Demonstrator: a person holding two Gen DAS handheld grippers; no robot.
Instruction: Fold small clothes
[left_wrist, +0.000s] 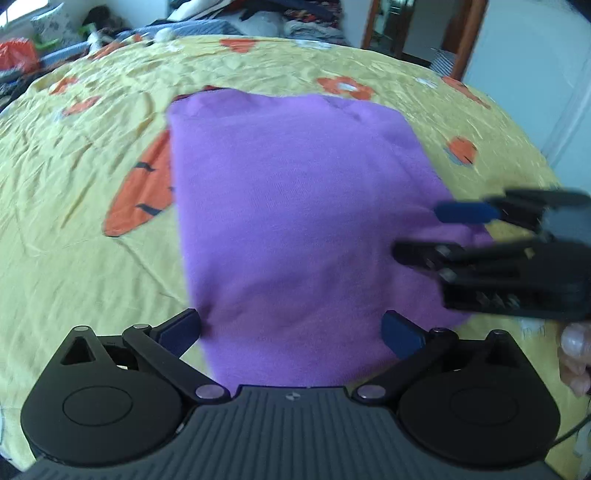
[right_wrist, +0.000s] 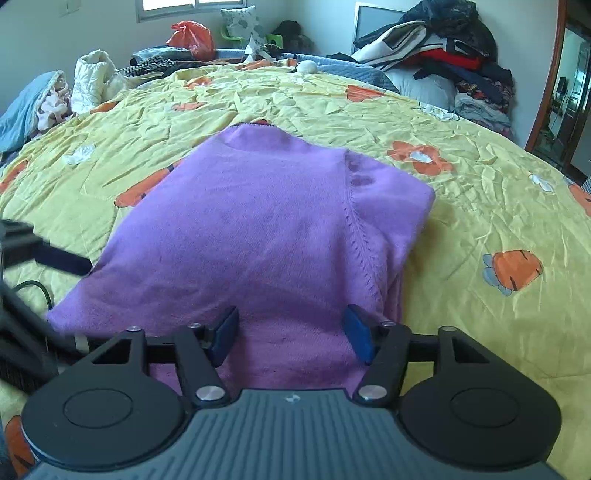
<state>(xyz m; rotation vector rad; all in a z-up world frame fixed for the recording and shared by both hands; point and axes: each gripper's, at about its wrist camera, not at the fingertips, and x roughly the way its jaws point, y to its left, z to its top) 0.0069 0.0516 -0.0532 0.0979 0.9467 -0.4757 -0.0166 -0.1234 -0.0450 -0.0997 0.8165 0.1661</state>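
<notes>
1. The purple sweater (right_wrist: 251, 229) lies folded on the yellow bedspread (right_wrist: 480, 177)
2. The left gripper (left_wrist: 291, 334) has its fingers (left_wrist: 181, 332) spread wide over the sweater's near edge, grasping nothing
3. The right gripper (right_wrist: 291, 334) fingers (right_wrist: 358, 332) are likewise parted, empty, over the near hem

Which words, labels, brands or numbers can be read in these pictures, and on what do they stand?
No readable text, in either view.
Left gripper body: a small pale mark, a logo and no letters.
Right gripper body: the same mark, no letters.
Purple sweater: no label showing.
Yellow bedspread: only carrot and flower prints.
</notes>
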